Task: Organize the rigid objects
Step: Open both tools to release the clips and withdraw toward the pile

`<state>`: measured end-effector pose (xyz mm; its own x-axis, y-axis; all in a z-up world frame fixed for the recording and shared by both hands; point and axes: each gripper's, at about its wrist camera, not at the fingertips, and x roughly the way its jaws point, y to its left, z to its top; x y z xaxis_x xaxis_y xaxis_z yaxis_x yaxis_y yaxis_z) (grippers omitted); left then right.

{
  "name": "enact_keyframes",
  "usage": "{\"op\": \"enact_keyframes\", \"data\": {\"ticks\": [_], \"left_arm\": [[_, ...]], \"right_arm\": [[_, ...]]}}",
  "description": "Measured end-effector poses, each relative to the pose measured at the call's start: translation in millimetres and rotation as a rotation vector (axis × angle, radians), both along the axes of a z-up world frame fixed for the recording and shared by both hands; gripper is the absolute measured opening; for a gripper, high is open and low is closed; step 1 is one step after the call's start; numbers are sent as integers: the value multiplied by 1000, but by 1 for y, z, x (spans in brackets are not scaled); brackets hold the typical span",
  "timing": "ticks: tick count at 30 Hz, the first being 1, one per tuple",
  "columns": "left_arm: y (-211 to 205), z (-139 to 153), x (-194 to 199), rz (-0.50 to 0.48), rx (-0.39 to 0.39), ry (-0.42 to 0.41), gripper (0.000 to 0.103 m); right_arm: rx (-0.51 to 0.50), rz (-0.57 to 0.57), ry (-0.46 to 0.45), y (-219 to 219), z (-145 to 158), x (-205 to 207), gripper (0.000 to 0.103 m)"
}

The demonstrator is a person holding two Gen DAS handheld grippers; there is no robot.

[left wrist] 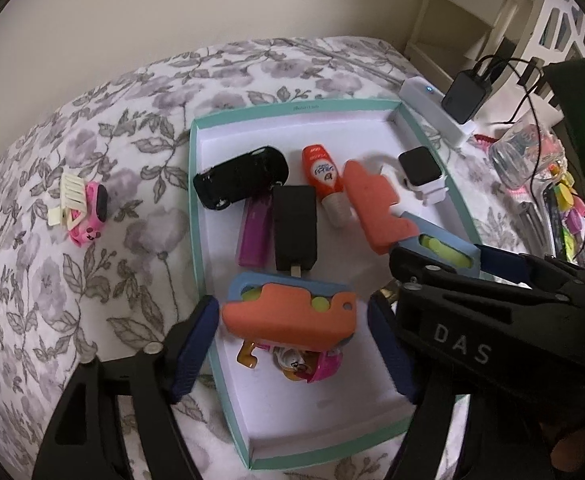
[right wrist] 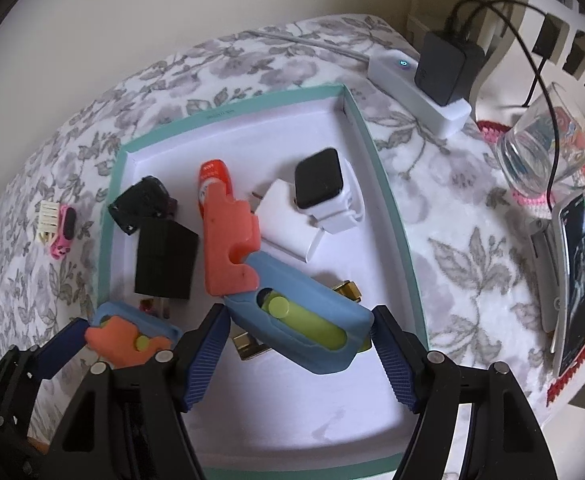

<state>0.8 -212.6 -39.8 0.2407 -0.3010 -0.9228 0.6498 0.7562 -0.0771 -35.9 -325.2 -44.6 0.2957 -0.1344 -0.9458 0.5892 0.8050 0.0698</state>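
Observation:
A white tray with a teal rim (left wrist: 196, 200) lies on the floral bedspread. My left gripper (left wrist: 292, 344) is open over the tray's near end. A folded orange-and-blue toy knife (left wrist: 288, 316) sits between its pads, with a small gap on the right, resting on pink toys (left wrist: 324, 364). My right gripper (right wrist: 300, 352) is shut on the blue handle of a second toy knife (right wrist: 304, 328). Its orange blade (right wrist: 228, 240) is unfolded and points up the tray. Farther up the tray lie a black toy car (left wrist: 240, 176), an orange bottle (left wrist: 324, 176), a black block (left wrist: 294, 228) and a smartwatch (right wrist: 320, 184).
A pink toy car with a cream comb (left wrist: 88, 212) lies on the bedspread, left of the tray. To the right are a white power strip with a black charger (right wrist: 444, 72), a drinking glass (right wrist: 540, 152), a phone (right wrist: 572, 280) and small coloured items. A wall runs behind.

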Motion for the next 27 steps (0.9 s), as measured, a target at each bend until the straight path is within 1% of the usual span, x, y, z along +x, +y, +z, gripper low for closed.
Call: {"op": "enact_keyframes", "data": {"ticks": [3, 6, 8, 11, 14, 18, 22, 27], "left_arm": [[2, 10, 1, 1, -8, -9, 79], [9, 24, 4, 17, -20, -41, 79], [15, 33, 9, 39, -30, -60, 79], [29, 45, 21, 88, -53, -78, 79], [47, 58, 37, 151, -72, -104, 79], [76, 71, 59, 240, -86, -132, 79], [106, 76, 81, 327, -111, -129, 79], [151, 81, 108, 440, -148, -109, 79]], "right_arm": [[-18, -9, -39, 0, 16, -2, 75], [-26, -17, -106, -1, 36, -5, 75], [-14, -24, -164, -1, 50, -9, 75], [21, -42, -227, -2, 64, -12, 75], [29, -55, -248, -2, 70, -13, 75], [5, -56, -250, 1, 74, -11, 75], [0, -35, -269, 7, 80, -6, 75], [-30, 29, -310, 29, 95, 9, 75]]}}
